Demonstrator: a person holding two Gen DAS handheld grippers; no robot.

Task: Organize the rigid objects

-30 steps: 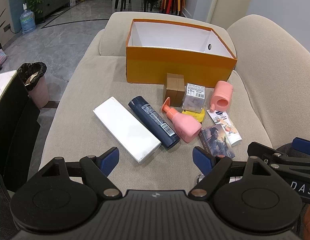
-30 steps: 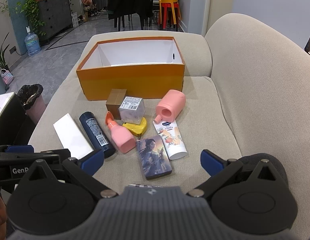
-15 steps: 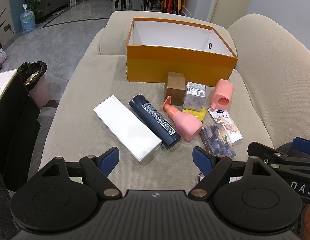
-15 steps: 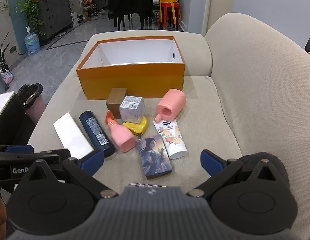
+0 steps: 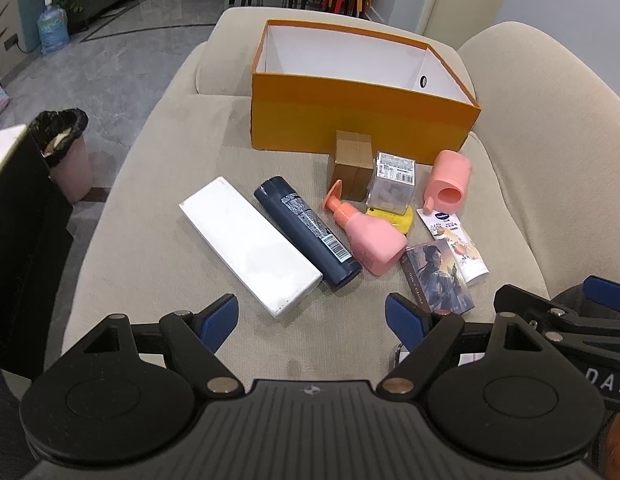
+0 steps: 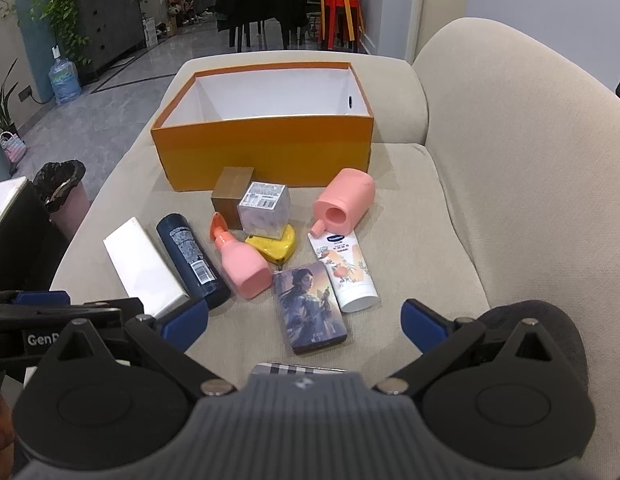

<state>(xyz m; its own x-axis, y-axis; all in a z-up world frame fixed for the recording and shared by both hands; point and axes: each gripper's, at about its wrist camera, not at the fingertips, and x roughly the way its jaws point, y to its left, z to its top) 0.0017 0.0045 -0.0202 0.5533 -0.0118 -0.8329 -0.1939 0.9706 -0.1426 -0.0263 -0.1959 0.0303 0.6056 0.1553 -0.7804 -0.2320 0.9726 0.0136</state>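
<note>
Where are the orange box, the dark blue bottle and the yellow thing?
orange box [image 6: 270,152], right wrist view, front wall.
dark blue bottle [image 5: 306,232], left wrist view, middle of body.
yellow thing [image 6: 276,246], right wrist view, top face.

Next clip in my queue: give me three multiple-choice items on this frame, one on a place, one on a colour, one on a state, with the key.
1. Where does the white box lie relative to the dark blue can?
A. On the can's left, seen from the left wrist
B. Inside the orange box
C. On top of the can

2. What colour is the pump bottle?
A. Green
B. Pink
C. Black

3. What state is the orange box in?
A. Closed with a lid
B. Crushed flat
C. Open, nothing visible inside

Key:
1 A: it lies alongside the can on the sofa cushion, on its left.
2 B: the body is pink, with an orange-pink pump head.
3 C: the white interior shows, with no lid and no items in the visible part.

The left hand-held gripper and right hand-held gripper are open and hold nothing.
</note>
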